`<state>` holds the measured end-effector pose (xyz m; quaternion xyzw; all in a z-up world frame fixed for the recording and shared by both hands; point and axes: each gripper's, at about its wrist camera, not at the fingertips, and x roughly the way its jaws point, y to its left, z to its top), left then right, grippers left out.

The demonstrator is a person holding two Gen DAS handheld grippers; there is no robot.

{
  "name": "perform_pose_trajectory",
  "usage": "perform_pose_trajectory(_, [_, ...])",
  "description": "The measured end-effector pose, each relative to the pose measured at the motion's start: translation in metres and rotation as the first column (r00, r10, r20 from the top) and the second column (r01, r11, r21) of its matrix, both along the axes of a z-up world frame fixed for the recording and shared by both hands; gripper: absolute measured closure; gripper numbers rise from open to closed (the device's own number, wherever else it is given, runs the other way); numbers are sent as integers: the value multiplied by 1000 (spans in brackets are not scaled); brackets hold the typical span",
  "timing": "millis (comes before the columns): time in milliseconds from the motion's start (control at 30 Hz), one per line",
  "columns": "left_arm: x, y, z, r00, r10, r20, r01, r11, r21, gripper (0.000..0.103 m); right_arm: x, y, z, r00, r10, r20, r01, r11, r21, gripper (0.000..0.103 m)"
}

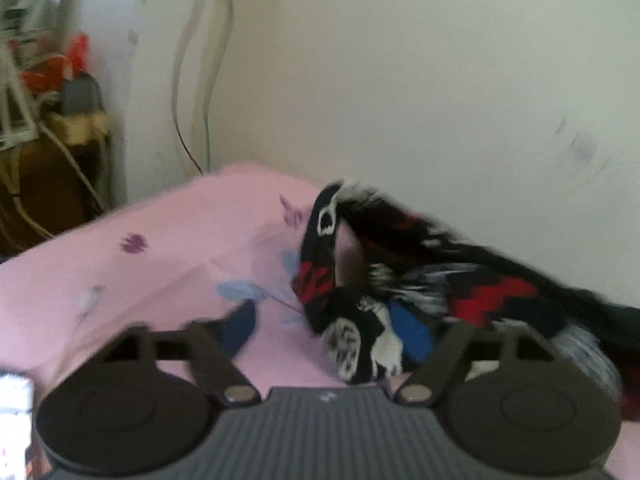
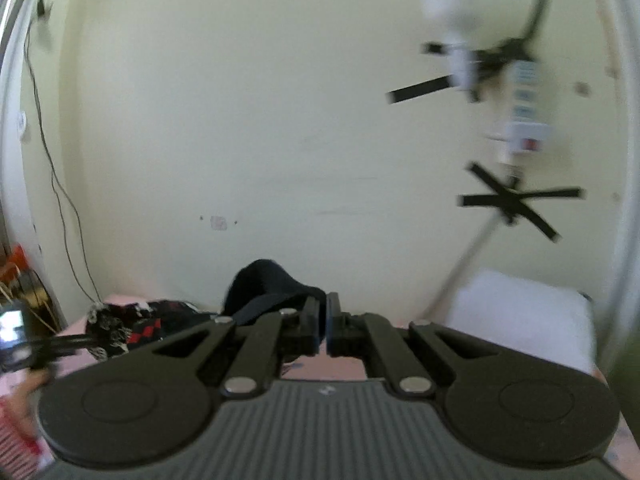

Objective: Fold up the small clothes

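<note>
Though smeared by blur, plainly there in the left wrist view: a small knit garment patterned in black, red, white and blue (image 1: 400,288), crumpled on a pink sheet printed with purple and blue leaves (image 1: 140,272), near the sheet's far edge and close to the cream wall (image 1: 400,80). Rises in a loop at its far end and trails off toward the right edge of the picture. Bunched in front of and partly between the fingers of the left tongs (image 1: 340,332), which stand released: left finger (image 1: 240,320) bare and clear of the knit with pink sheet in the gap, right finger hidden under the cloth. Seen again, small, at the left of the right wrist view (image 2: 132,328), on the same sheet. Closer in that view, the right tongs (image 2: 324,320), clenched pad to pad, with a dark navy cloth (image 2: 272,284) humped just behind and a strip of it running to the left finger; cannot tell whether any of it is nipped. Beyond, to the right, a white cushion-like block (image 2: 520,312). On the wall, thin hanging cables (image 1: 200,80), black tape crosses (image 2: 516,200) and a white fitting (image 2: 452,12). Off the sheet's left corner, a brown cabinet (image 1: 48,184) piled with orange and white clutter.
</note>
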<state>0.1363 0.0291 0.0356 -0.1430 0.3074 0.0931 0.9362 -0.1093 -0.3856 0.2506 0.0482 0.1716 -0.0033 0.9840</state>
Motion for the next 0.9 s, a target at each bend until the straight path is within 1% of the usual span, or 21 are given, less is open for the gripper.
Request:
perform_pose_trajectory(33, [14, -1, -7, 999, -12, -50, 12, 1000, 2, 92, -19, -8, 0, 1000, -18, 8, 17, 1000, 10, 103])
perform_pose_trajectory(67, [23, -2, -13, 996, -22, -87, 21, 1000, -15, 93, -37, -16, 0, 999, -40, 12, 39, 999, 23, 103])
perform_pose_trajectory(133, [21, -3, -12, 997, -31, -67, 28, 998, -52, 94, -67, -37, -7, 996, -86, -5, 86, 995, 58, 103])
perform_pose_trajectory(167, [12, -2, -6, 998, -52, -39, 49, 997, -65, 94, -79, -44, -13, 994, -104, -15, 105, 992, 71, 103])
perform_pose_trajectory(233, [-20, 6, 11, 993, -101, 59, 107, 989, -101, 94, -116, -62, -19, 989, -146, -3, 145, 986, 80, 103])
perform_pose_trajectory(267, [-36, 9, 18, 989, -113, 92, 123, 987, -103, 94, -132, -68, -21, 990, -141, 5, 140, 987, 85, 103])
perform_pose_trajectory(333, [-64, 15, 35, 984, -137, 118, 151, 981, -123, 94, -163, -85, -27, 998, -63, 10, 61, 991, 122, 103])
perform_pose_trajectory(367, [-73, 19, 40, 981, -142, 134, 158, 980, -123, 94, -171, -91, -29, 996, -94, 12, 92, 989, 112, 97])
perform_pose_trajectory(400, [-82, 19, 45, 979, -146, 140, 162, 981, -107, 94, -173, -97, -29, 992, -126, 5, 125, 988, 89, 82])
perform_pose_trajectory(433, [-89, 17, 47, 978, -152, 144, 166, 982, -93, 94, -165, -99, -28, 992, -123, -13, 123, 990, 68, 63])
perform_pose_trajectory(467, [-93, 14, 50, 977, -156, 148, 170, 982, -82, 94, -151, -95, -27, 993, -117, -24, 118, 992, 42, 63])
perform_pose_trajectory(500, [-98, 11, 52, 975, -161, 156, 174, 982, -74, 94, -133, -84, -26, 997, -75, -35, 75, 997, 9, 63])
perform_pose_trajectory(533, [-102, 4, 63, 976, -163, 145, 174, 982, -72, 94, -105, -66, -28, 999, 9, -52, -10, 1000, -15, 56])
perform_pose_trajectory(567, [-110, 2, 66, 973, -167, 157, 180, 981, -71, 94, -82, -51, -30, 995, 79, -57, -80, 996, -24, 40])
perform_pose_trajectory(600, [-114, 0, 74, 970, -172, 175, 187, 980, -74, 94, -56, -28, -34, 985, 162, -62, -165, 986, -41, 35])
perform_pose_trajectory(667, [-130, -6, 93, 955, -193, 226, 215, 974, -75, 94, -1, 31, -44, 939, 330, -97, -340, 933, -114, 26])
perform_pose_trajectory(733, [-143, -19, 120, 926, -243, 290, 262, 965, -28, 94, 45, 82, -53, 890, 439, -124, -455, 874, -171, 26])
perform_pose_trajectory(800, [-152, -37, 149, 888, -305, 343, 307, 951, 50, 94, 90, 125, -59, 845, 518, -132, -534, 826, -178, 25])
perform_pose_trajectory(833, [-154, -46, 161, 868, -338, 364, 333, 940, 80, 94, 108, 149, -63, 823, 551, -139, -568, 798, -201, 24])
perform_pose_trajectory(867, [-156, -56, 174, 846, -372, 382, 363, 927, 101, 94, 123, 169, -67, 810, 566, -153, -586, 778, -226, 28])
perform_pose_trajectory(900, [-158, -64, 183, 827, -399, 395, 387, 915, 115, 94, 137, 186, -71, 807, 568, -161, -591, 768, -247, 40])
